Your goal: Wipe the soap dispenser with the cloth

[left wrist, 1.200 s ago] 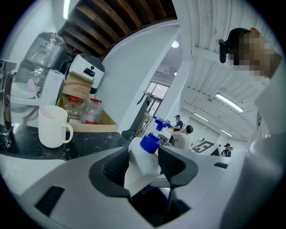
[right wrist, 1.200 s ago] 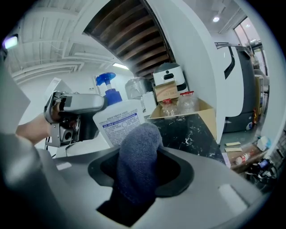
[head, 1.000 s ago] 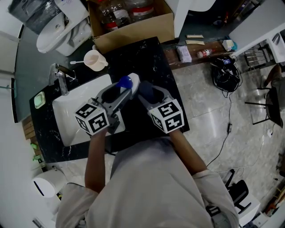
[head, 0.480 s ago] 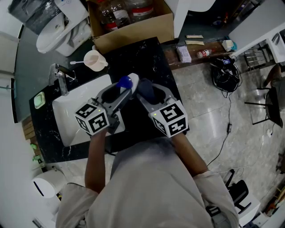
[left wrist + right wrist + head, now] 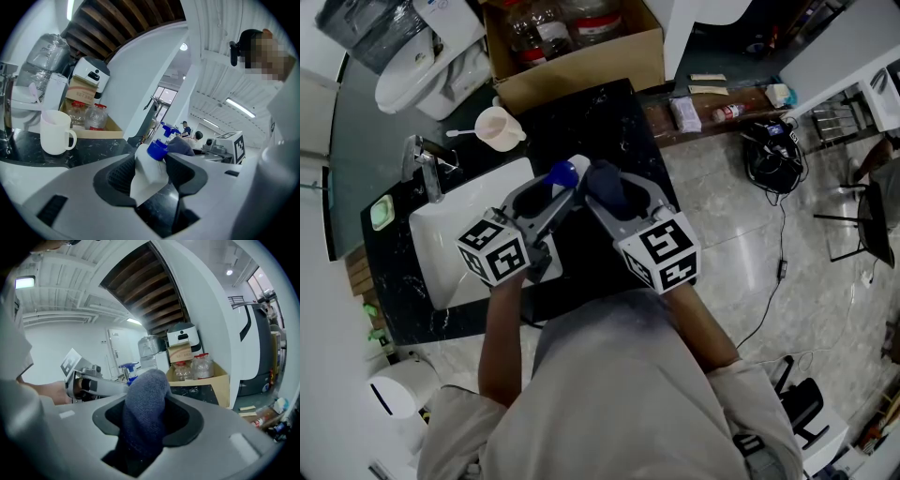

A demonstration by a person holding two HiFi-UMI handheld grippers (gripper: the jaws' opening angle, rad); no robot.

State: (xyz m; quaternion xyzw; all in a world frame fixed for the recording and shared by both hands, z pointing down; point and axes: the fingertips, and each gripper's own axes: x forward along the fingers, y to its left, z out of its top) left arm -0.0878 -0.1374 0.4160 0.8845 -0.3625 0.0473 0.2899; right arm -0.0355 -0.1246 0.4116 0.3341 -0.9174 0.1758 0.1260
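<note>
The soap dispenser (image 5: pixel 579 167) is a white bottle with a blue cap (image 5: pixel 157 149). It stands over the black counter beside the sink, and my left gripper (image 5: pixel 546 190) is shut on its white body (image 5: pixel 151 176). My right gripper (image 5: pixel 615 195) is shut on a dark blue cloth (image 5: pixel 145 408). The bunched cloth (image 5: pixel 605 183) rests against the right side of the dispenser, near its top. In the left gripper view the cloth (image 5: pixel 181 145) sits just behind the cap. From the right gripper view the blue pump (image 5: pixel 129 369) shows to the left of the cloth.
A white sink (image 5: pixel 455 248) with a chrome tap (image 5: pixel 422 164) lies to the left. A white mug (image 5: pixel 499 127) stands behind it. A cardboard box (image 5: pixel 581 61) with plastic bottles sits at the counter's far edge. A green soap dish (image 5: pixel 382 211) is at the far left.
My right gripper has risen with the cloth, its marker cube drifting toward me and to the right. The cloth has slid up the dispenser's side. The left gripper and dispenser have stayed put.
</note>
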